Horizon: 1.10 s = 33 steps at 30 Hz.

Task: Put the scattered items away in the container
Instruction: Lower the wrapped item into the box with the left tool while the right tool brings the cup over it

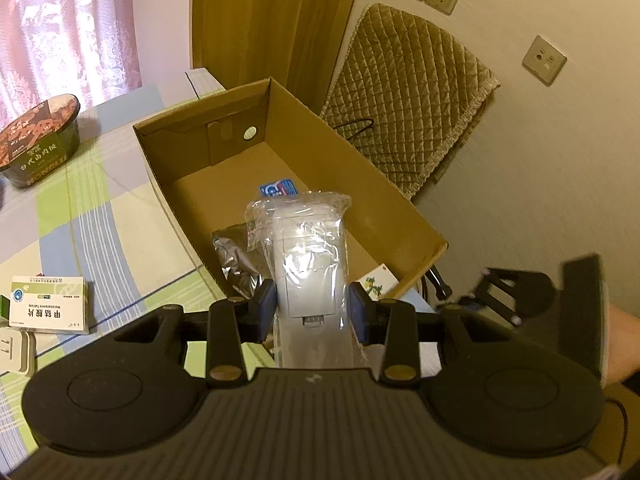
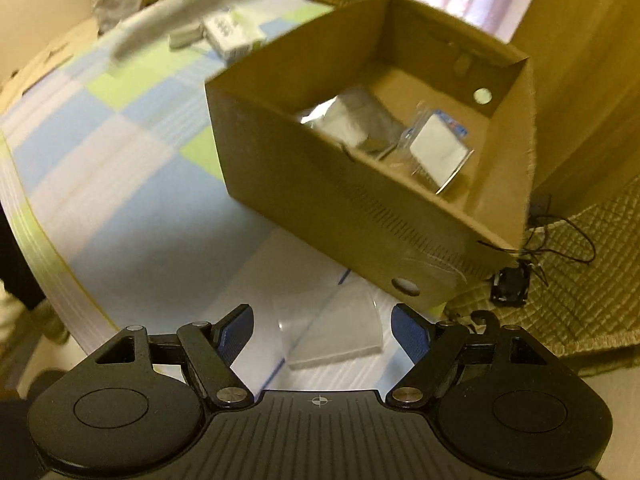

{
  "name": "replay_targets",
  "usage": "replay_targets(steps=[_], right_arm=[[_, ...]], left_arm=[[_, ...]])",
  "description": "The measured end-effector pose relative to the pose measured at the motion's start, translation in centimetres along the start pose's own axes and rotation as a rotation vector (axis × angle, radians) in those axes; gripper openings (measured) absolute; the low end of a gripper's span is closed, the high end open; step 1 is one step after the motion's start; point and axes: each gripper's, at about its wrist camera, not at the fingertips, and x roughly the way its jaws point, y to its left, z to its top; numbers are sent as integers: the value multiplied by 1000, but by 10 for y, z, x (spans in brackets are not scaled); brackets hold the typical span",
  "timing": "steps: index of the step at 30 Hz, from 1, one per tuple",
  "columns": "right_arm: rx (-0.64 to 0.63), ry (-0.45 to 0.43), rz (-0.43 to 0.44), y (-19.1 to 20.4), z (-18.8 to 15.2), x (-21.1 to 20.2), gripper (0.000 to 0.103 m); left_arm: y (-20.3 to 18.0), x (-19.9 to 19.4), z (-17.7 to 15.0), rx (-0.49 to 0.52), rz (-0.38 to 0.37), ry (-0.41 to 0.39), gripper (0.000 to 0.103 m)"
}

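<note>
Box (image 1: 224, 184) sits mid-frame on the checked surface (image 1: 100, 216), and the left gripper (image 1: 315, 308) fingers squeeze a bagged white gadget (image 1: 312, 264) above it, probably to drop in, while the right gripper (image 2: 322, 330) fingers gape, holding nothing.

The cardboard box (image 1: 400, 196) is plain brown; the cloth (image 1: 120, 208) on the table is checked in pale blue, lime green and white with thin stripes; the remote (image 1: 310, 264) is light grey inside a clear plastic bag; the instant noodle bowl (image 1: 38, 140) is dark green with a reddish-brown lid; the medicine box (image 1: 50, 306) is white with green; the quilted cushion (image 1: 416, 96) is tan, diamond-stitched; the curtain (image 1: 68, 28) is pink, floral-patterned.
</note>
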Motion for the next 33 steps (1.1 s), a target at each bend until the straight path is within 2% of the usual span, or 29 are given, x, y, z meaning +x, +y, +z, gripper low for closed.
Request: replay_targets(steps=[8, 18, 22, 27, 33], right_arm=[[-102, 86, 0, -6, -3, 41, 82], [-87, 138, 29, -13, -1, 66, 81], [-52, 128, 18, -15, -2, 64, 74], [-35, 89, -2, -10, -3, 47, 74], [1, -25, -4, 3, 6, -3, 74]], left_arm=[[7, 0, -14, 6, -17, 18, 33], [12, 5, -20, -5, -26, 30, 33], [13, 6, -21, -6, -23, 34, 33], [14, 6, -22, -12, -16, 34, 33], [11, 2, -20, -13, -8, 27, 33]])
